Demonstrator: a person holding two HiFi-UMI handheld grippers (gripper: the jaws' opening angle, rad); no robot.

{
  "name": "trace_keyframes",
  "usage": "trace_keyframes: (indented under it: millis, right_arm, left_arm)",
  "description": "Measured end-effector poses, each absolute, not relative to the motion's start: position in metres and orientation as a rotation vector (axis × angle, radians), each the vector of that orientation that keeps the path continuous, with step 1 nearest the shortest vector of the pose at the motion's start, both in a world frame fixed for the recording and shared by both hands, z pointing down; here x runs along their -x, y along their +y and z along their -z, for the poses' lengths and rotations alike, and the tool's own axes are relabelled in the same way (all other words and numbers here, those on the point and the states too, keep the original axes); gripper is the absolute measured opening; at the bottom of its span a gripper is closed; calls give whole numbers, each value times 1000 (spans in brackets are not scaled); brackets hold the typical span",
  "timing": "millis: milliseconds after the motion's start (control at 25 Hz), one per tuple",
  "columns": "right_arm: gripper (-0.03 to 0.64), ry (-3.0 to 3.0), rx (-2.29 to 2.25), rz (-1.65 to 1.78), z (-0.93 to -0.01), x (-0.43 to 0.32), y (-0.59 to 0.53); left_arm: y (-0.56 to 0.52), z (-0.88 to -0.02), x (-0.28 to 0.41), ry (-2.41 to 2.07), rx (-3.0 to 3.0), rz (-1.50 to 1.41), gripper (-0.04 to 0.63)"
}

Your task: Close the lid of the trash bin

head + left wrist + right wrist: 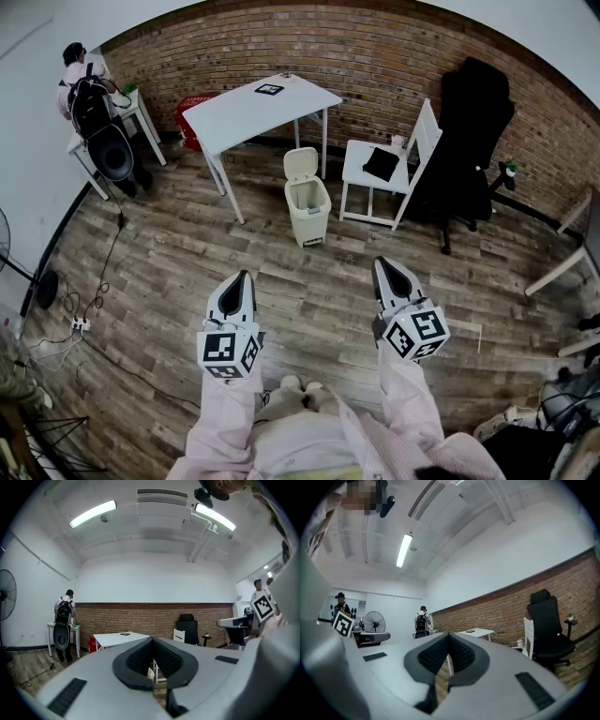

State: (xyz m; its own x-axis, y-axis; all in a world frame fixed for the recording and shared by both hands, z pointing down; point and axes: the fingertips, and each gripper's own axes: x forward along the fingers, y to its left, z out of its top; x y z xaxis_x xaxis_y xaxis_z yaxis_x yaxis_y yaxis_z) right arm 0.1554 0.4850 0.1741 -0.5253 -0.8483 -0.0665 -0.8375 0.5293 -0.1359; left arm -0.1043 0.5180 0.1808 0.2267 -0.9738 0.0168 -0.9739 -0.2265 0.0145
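Pink sleeves (220, 417); grey hand-held grippers (246, 275); marker cubes (228, 352).

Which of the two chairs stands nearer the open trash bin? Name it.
The white wooden chair, just right of the beige plastic trash bin, a flat black item on its seat. The black padded office chair stands farther right, beyond it.

The cream rectangular plastic trash bin (307, 208) looks smooth with a faint sheen, and its raised lid (300, 165) has the same finish. The brown plank floor (281, 281) is matt, grainy wood (or a wood-look laminate). The red-brown brick wall (375, 56) is rough. The left grey hand-held gripper (152, 654) and the right hand-held gripper (449, 649) are matt plastic with black ribbed pads (139, 659).
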Motion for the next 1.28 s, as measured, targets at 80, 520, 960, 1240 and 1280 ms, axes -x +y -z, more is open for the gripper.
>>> trace_keyframes:
  millis: [80,520,960,1240,1280]
  right_arm:
    - [3,2636,1452,142,-173,-156,484]
    - [3,2616,1525,131,-183,-168,485]
    - [32,2609,1546,138,-186,-166,465]
    - [92,2606,1565,158,-196,-162,439]
    - [94,2604,1573,163,-198,-163,433]
  left_arm:
    - [517,-178,103,-1941,-2450,-8,-8]
    - [523,-182,101,-1951,-2438,-12,-6]
    - [510,-190,98,-1928,-2430,-18,-6]
    - [481,-197,106,-1924,-2415,-15,-6]
    - [474,-198,105,-1918,-2414,-13,-7]
